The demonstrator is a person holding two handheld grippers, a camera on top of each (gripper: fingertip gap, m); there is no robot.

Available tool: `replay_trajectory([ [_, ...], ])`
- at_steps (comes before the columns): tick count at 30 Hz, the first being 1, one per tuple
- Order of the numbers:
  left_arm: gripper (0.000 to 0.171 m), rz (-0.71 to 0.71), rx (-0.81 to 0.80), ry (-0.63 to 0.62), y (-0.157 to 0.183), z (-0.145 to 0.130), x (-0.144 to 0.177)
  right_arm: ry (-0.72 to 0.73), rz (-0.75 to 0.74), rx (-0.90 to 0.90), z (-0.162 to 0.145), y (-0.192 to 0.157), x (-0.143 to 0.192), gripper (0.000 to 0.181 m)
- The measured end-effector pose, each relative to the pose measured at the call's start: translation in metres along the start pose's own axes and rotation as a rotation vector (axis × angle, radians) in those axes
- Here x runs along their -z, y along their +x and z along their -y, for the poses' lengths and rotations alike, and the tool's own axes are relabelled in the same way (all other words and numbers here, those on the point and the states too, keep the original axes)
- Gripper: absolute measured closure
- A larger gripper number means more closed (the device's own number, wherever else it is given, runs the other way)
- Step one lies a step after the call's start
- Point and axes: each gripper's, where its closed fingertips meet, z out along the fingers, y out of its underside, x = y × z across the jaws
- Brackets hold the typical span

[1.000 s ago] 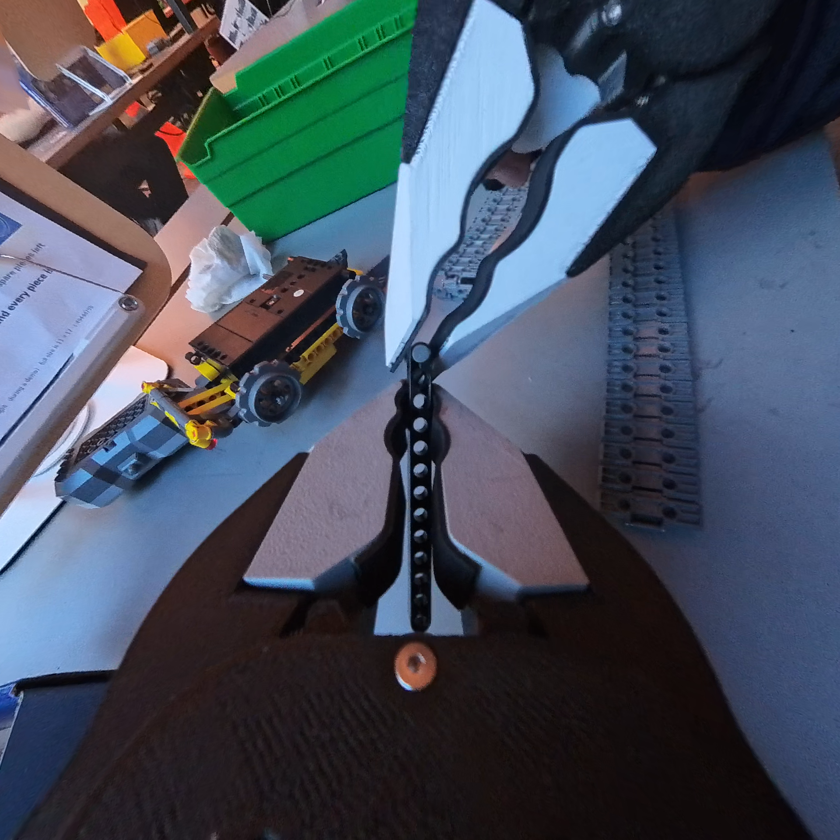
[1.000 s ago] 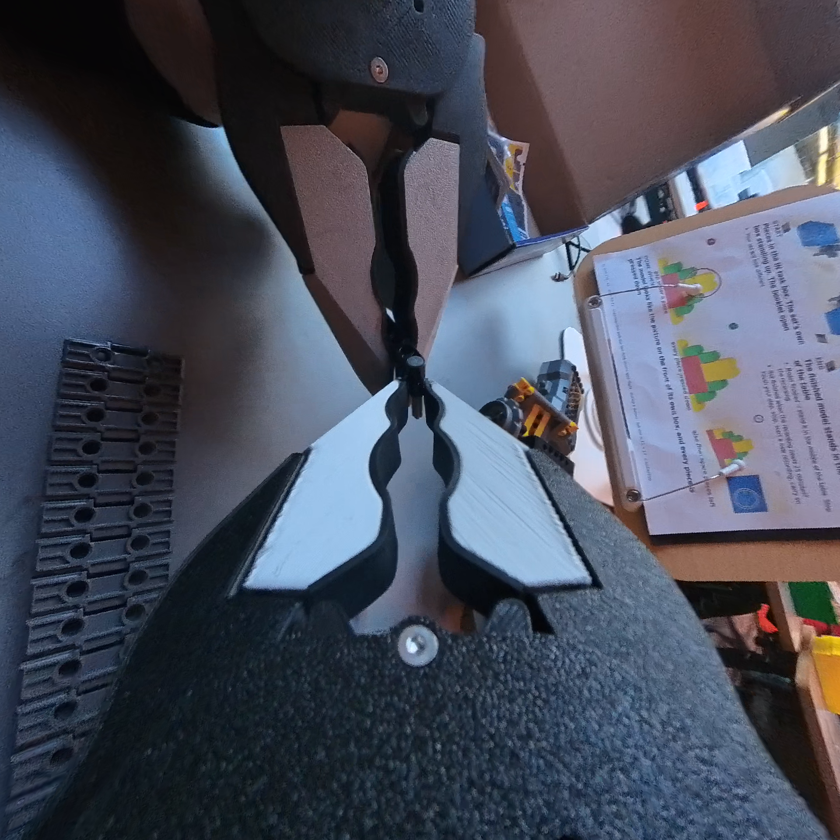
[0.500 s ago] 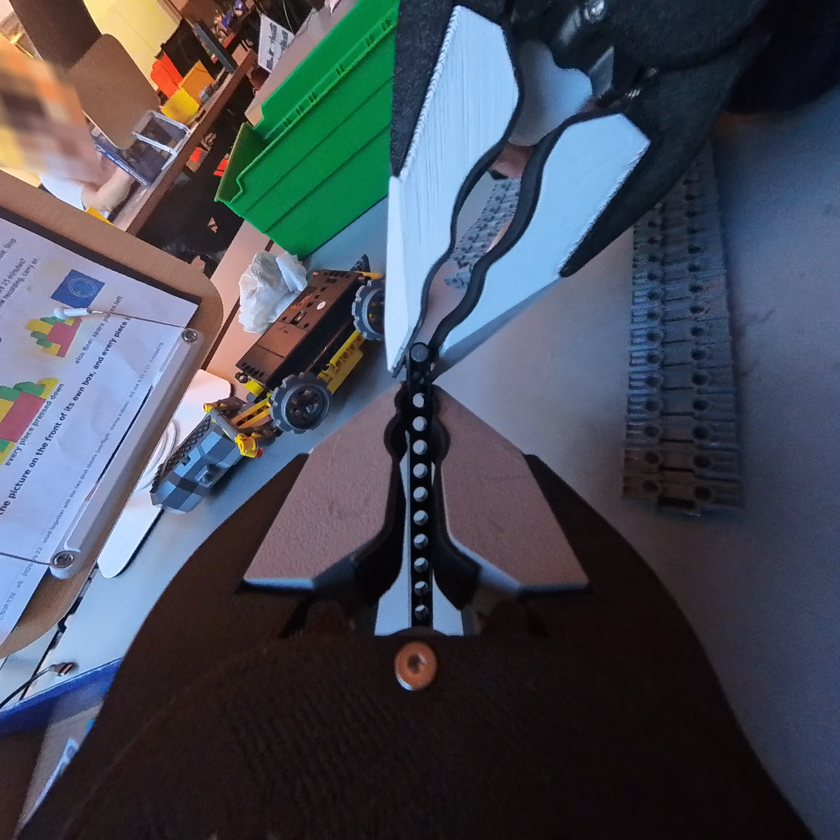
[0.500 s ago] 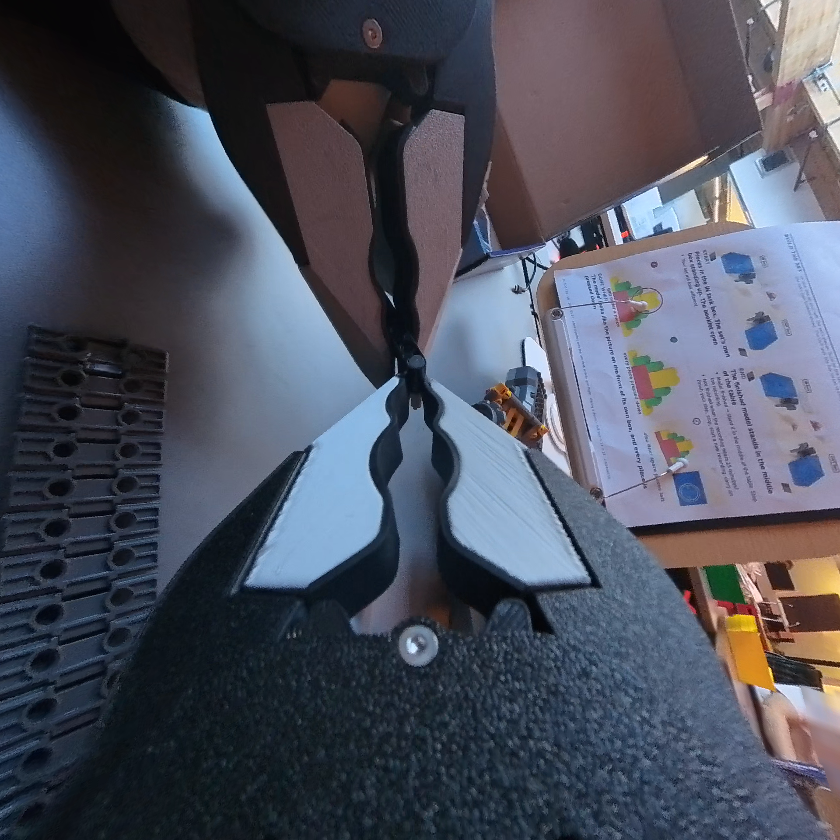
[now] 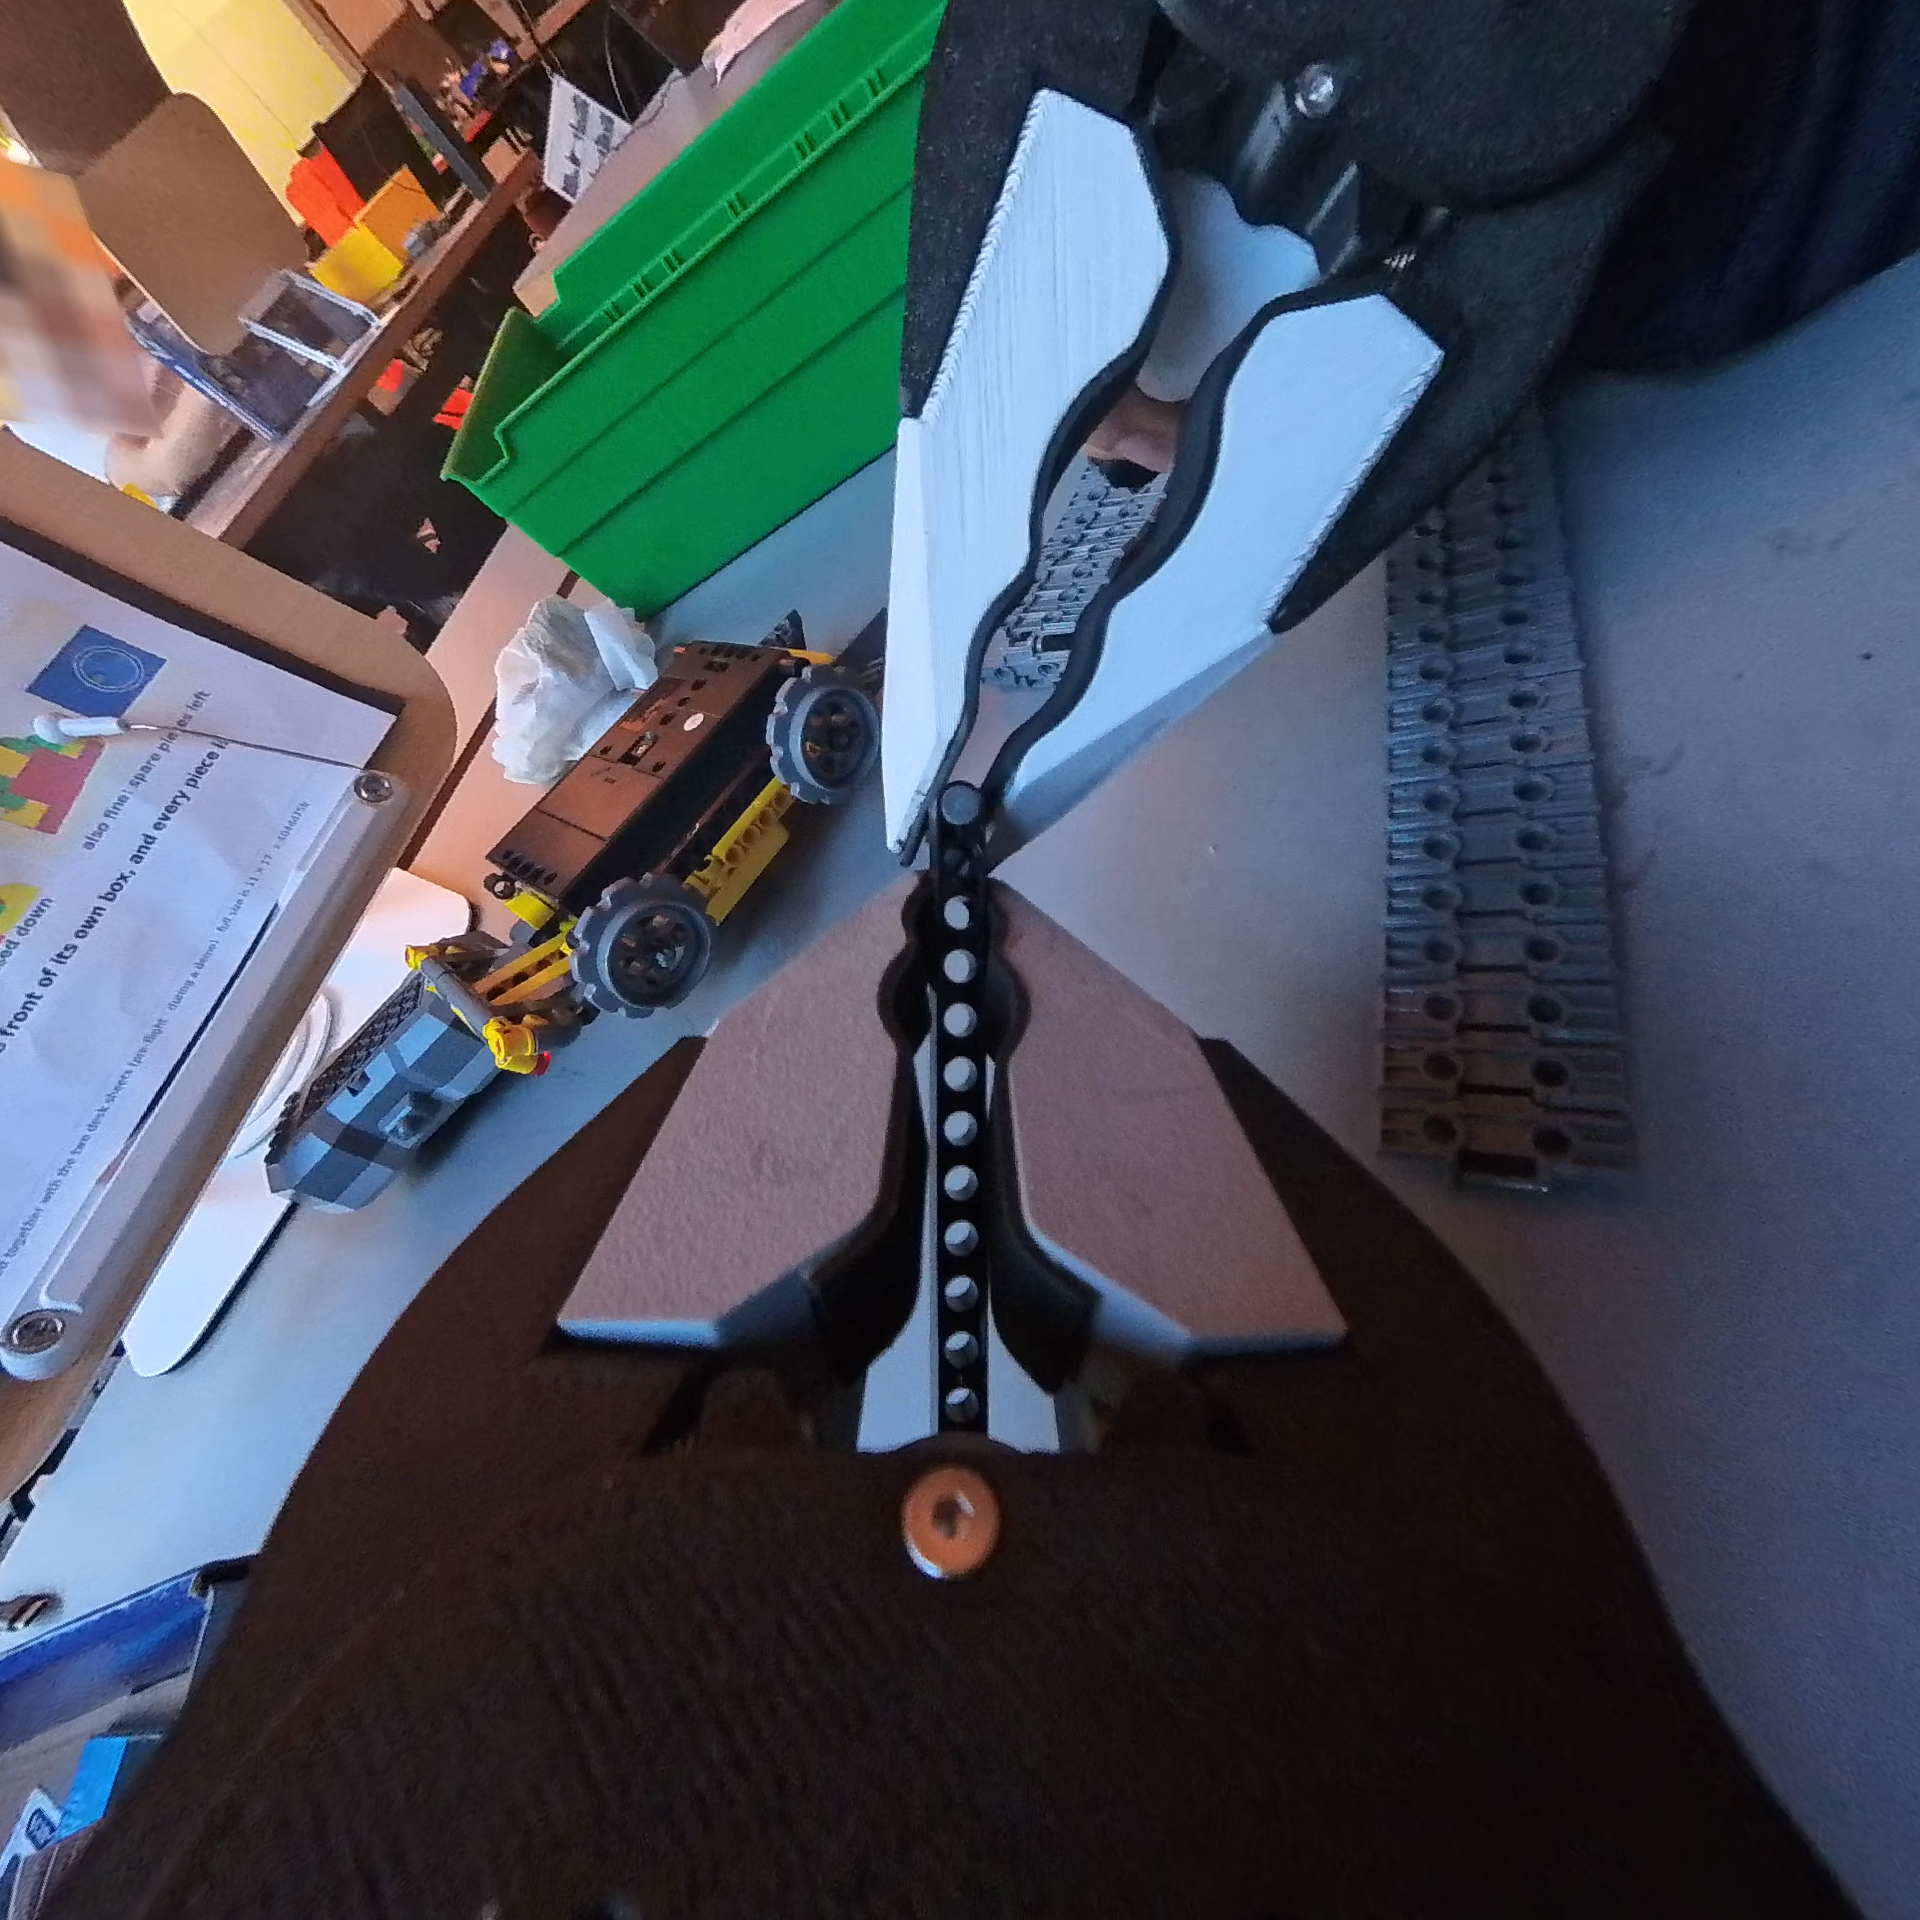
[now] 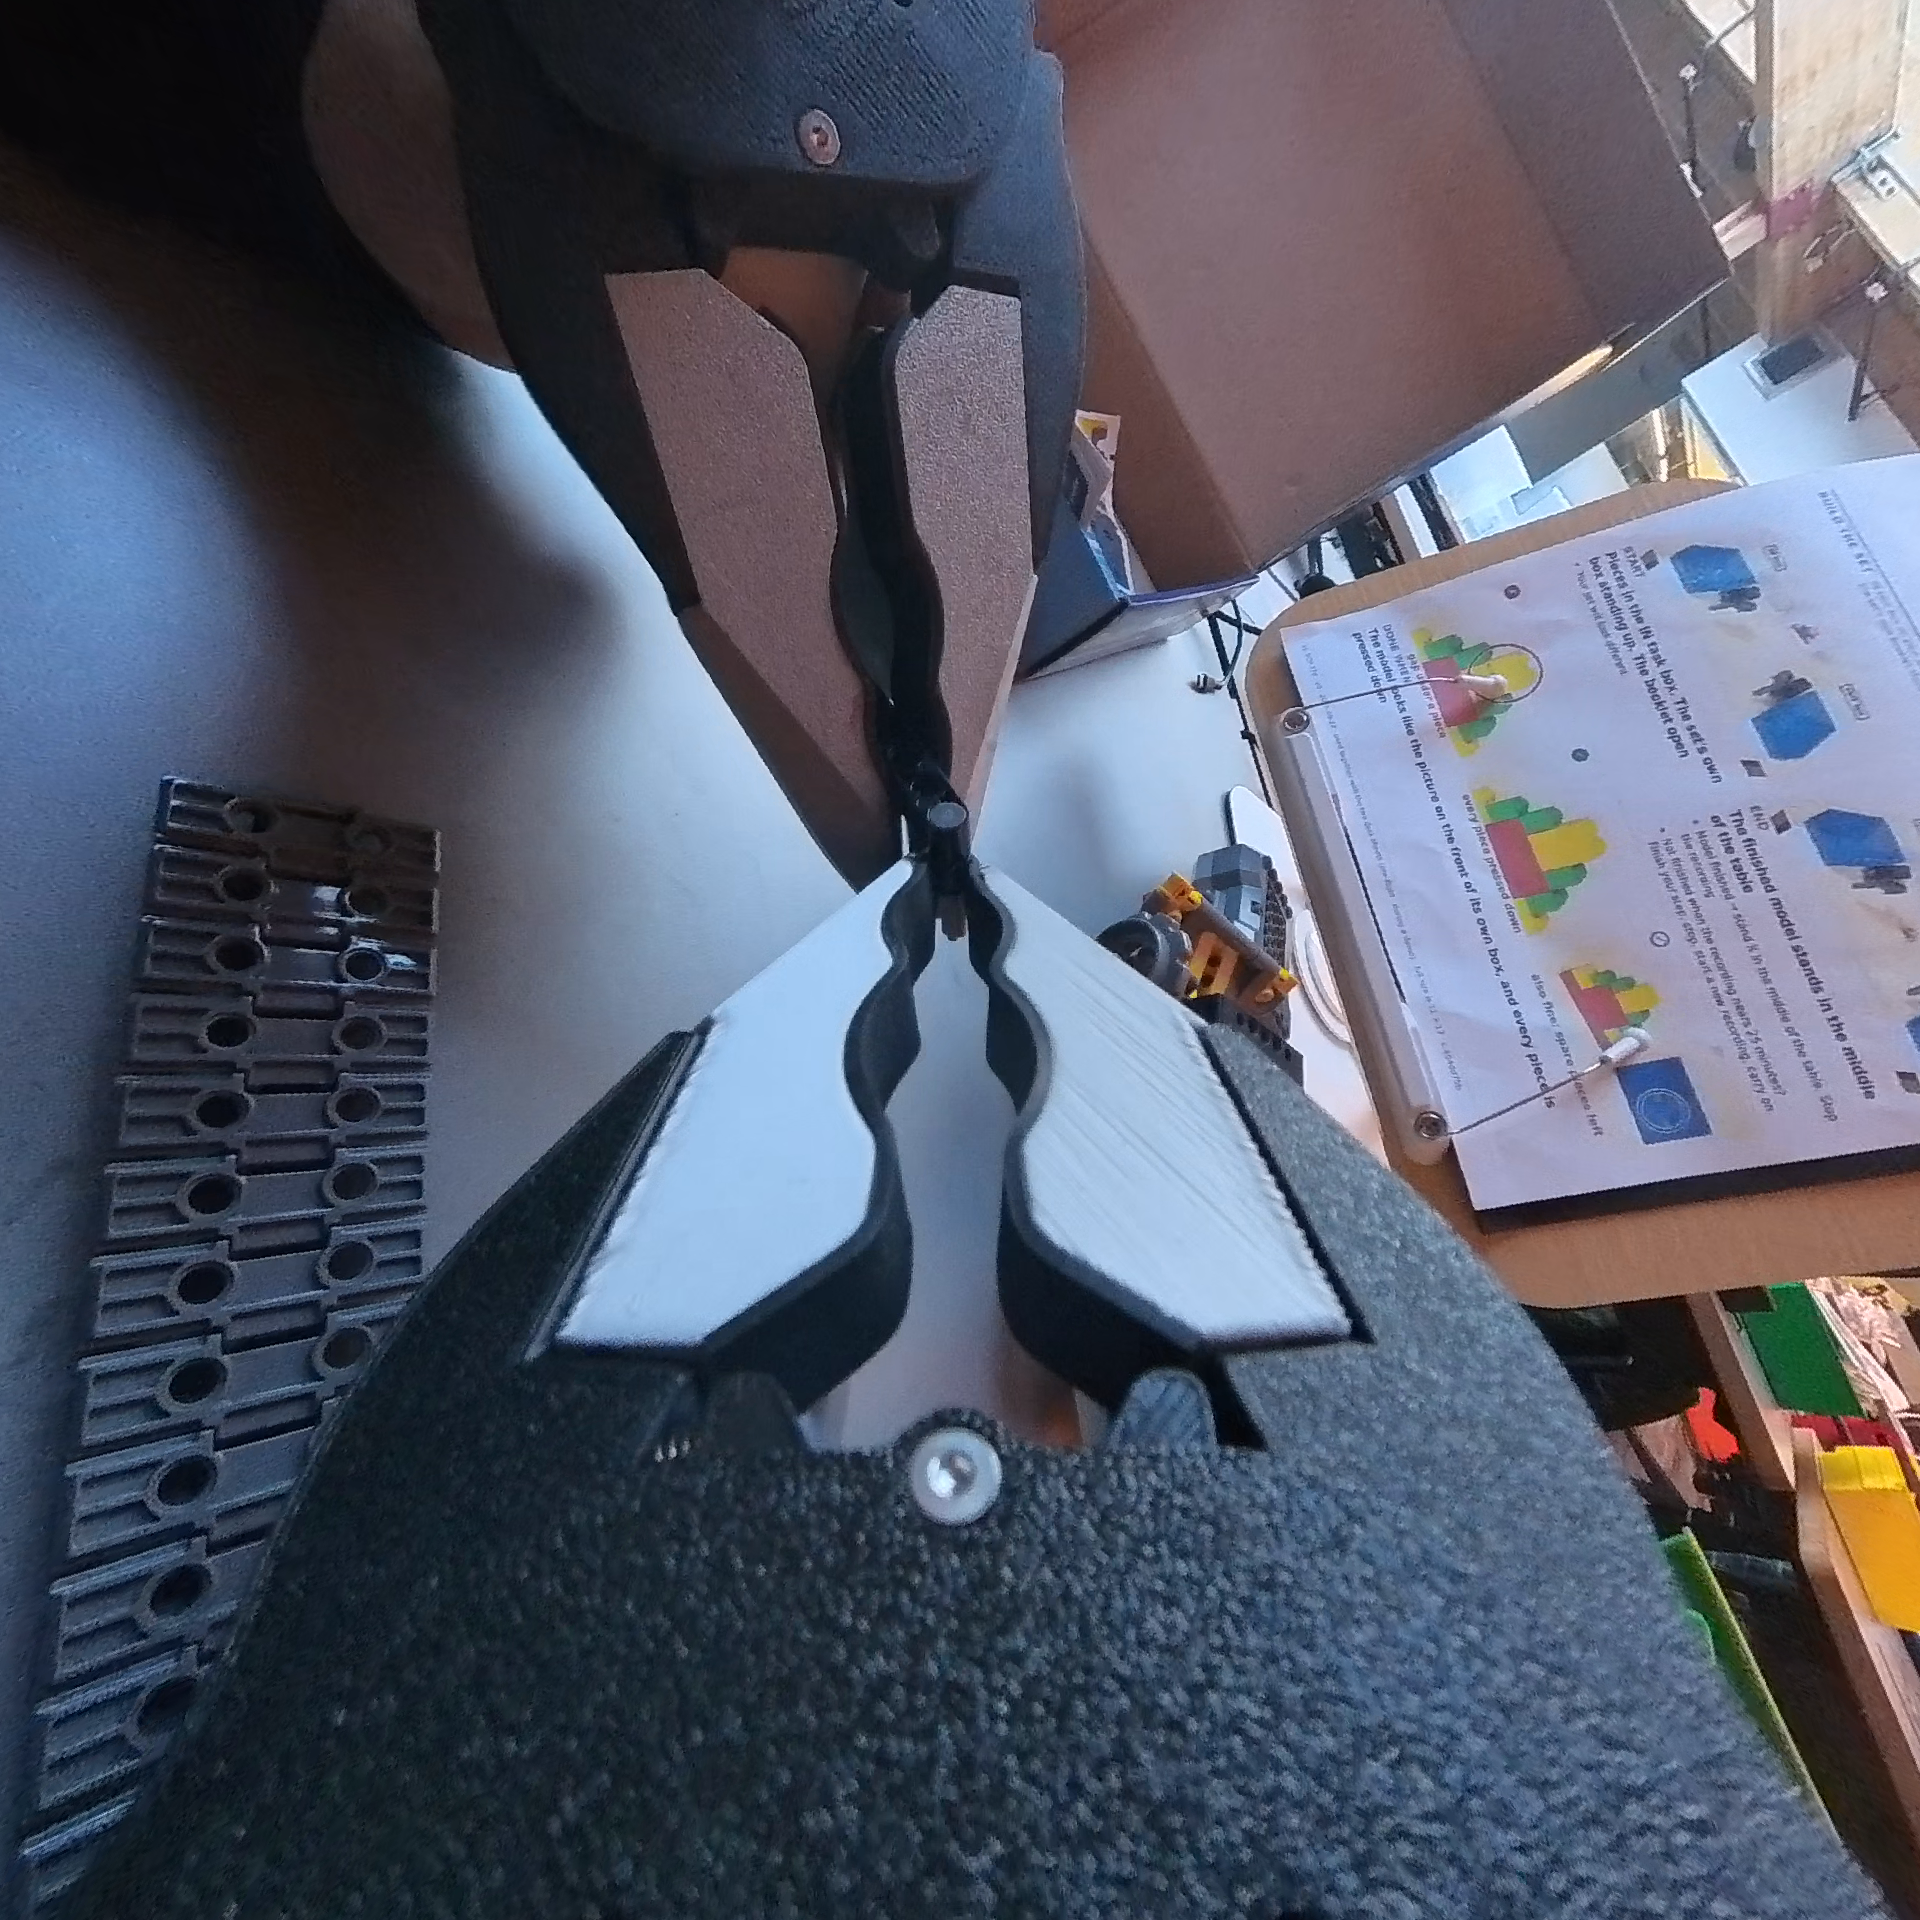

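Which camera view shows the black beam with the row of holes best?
The left wrist view. There the black beam lies lengthwise between the shut fingers of the left gripper, its row of holes facing the camera. The right wrist view shows only its far end, edge-on, where the right gripper pinches a black pin at its tip.

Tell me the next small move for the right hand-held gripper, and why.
Probably press the black pin straight into the end hole of the black beam, with the left hand-held gripper holding firm. The right hand-held gripper pinches the pin at its tips, right at the beam's end, and the left is shut along the beam. How deep the pin sits cannot be told.
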Motion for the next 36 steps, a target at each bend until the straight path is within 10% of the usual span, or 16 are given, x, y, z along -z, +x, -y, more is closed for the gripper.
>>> replay_trajectory([
  [8,0.169,-0.012,0.003,0.007,0.001,-0.001,0.000,0.021,0.037,-0.069,0.001,-0.002,0.000,0.178],
  [15,0.167,-0.137,0.081,0.250,0.010,0.027,0.013,0.223,0.150,-0.313,0.022,0.002,0.018,0.174],
  [24,0.167,-0.204,0.071,0.348,0.019,0.038,0.012,0.262,0.159,-0.206,0.027,-0.002,0.030,0.176],
  [36,0.166,-0.114,0.033,0.234,0.009,0.021,0.007,0.144,0.103,-0.136,0.011,0.000,0.025,0.178],
])
